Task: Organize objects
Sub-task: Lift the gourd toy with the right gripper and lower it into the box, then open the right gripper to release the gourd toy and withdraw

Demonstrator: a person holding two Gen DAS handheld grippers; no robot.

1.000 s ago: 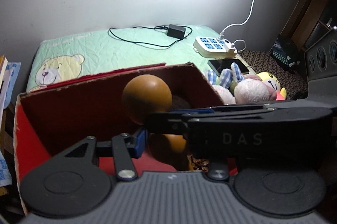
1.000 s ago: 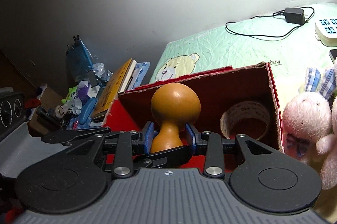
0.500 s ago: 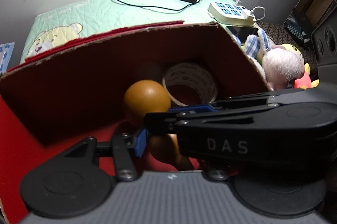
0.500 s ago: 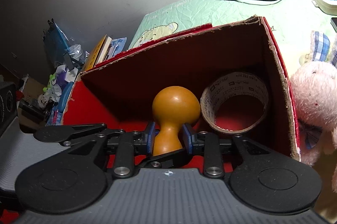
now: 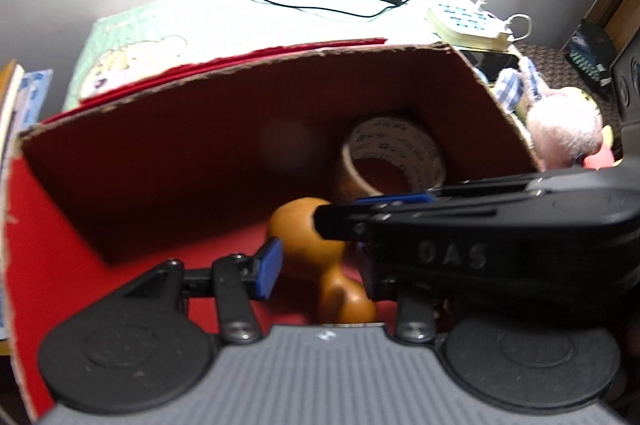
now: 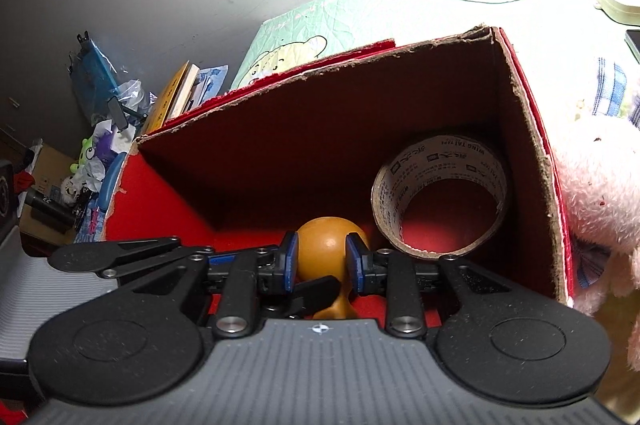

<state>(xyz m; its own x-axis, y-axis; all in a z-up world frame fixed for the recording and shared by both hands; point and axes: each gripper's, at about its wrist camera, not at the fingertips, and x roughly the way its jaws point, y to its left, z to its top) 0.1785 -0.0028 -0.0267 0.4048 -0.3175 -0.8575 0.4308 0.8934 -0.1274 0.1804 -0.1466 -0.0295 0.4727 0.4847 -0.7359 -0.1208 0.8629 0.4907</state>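
The orange-brown wooden gourd-shaped piece (image 6: 326, 249), a round ball on a narrow neck flaring to a small foot, sits low inside the red cardboard box (image 6: 280, 153), its long axis running from the foot nearest the camera away to the ball. The right gripper (image 6: 321, 261) has its blue-padded fingers (image 6: 289, 257) either side of the ball, apparently pinching it where it narrows to the neck. The left gripper (image 5: 316, 265) comes in crosswise, its near blue pad (image 5: 269, 271) just beside the neck; its other finger is hidden behind the right gripper's body, so whether it is gripping cannot be told. A roll of brown printed packing tape (image 6: 440, 193) stands on edge just beyond and to the right of the right fingers. Letting go probably depends on the piece resting on the box floor.
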